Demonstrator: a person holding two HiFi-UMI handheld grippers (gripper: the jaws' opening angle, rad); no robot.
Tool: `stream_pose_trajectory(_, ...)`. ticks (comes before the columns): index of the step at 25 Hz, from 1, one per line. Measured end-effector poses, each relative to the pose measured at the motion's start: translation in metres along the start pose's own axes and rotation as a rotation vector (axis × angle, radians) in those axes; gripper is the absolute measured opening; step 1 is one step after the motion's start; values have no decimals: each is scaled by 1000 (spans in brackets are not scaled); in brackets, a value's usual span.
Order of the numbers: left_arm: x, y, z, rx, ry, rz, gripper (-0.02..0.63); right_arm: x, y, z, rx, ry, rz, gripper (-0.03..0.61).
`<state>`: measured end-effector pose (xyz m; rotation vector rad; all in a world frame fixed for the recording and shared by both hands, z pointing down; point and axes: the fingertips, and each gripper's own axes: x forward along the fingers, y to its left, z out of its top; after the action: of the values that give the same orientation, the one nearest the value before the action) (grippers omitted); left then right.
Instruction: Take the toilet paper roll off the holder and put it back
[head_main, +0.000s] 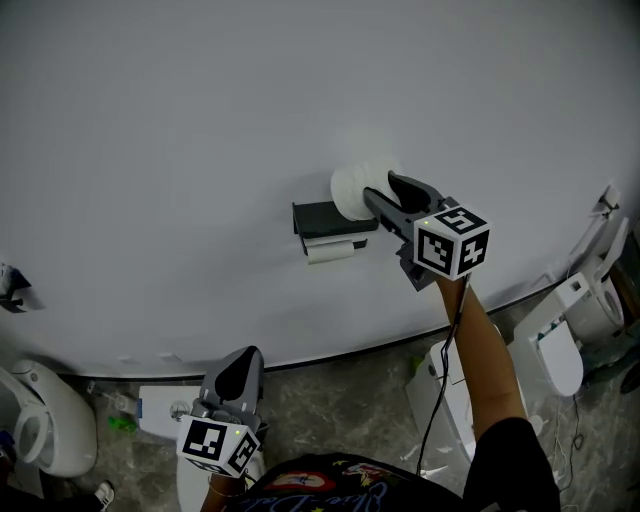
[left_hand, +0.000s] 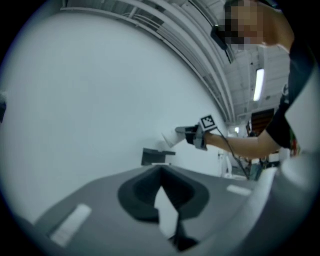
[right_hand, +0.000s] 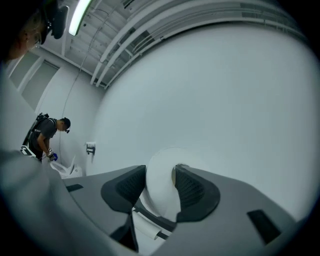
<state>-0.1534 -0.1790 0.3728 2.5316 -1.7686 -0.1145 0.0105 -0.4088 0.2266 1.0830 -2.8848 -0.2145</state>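
The white toilet paper roll (head_main: 352, 192) is held against the wall just above and to the right of the black holder (head_main: 322, 217). My right gripper (head_main: 386, 188) is shut on the roll's wall; in the right gripper view the roll (right_hand: 159, 192) sits between the two dark pads, with one pad at its core. A bare white spindle tube (head_main: 335, 252) lies under the holder. My left gripper (head_main: 242, 360) hangs low near the floor, far from the holder, jaws together and holding nothing. The left gripper view shows the roll (left_hand: 169, 139) and holder (left_hand: 152, 156) from a distance.
White toilets stand along the wall's foot at the left (head_main: 40, 430), below me (head_main: 165, 410) and at the right (head_main: 565, 345). A cable runs down my right arm. Another person (right_hand: 46, 136) bends over a toilet far off, near a second wall holder (right_hand: 90, 148).
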Motion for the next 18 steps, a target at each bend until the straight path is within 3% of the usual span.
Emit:
stream_pose_trajectory(6, -6, 9, 0, -4, -6, 35, -2, 26, -1, -21, -8, 147, 45, 190)
stream_pose_trajectory(13, -10, 5, -4, -15, 4, 42, -2, 38, -4, -27, -54, 207, 59, 190)
stream_pose_trajectory(18, -11, 4, -4, -17, 5, 49, -2, 46, 0, -27, -74, 309, 151, 190)
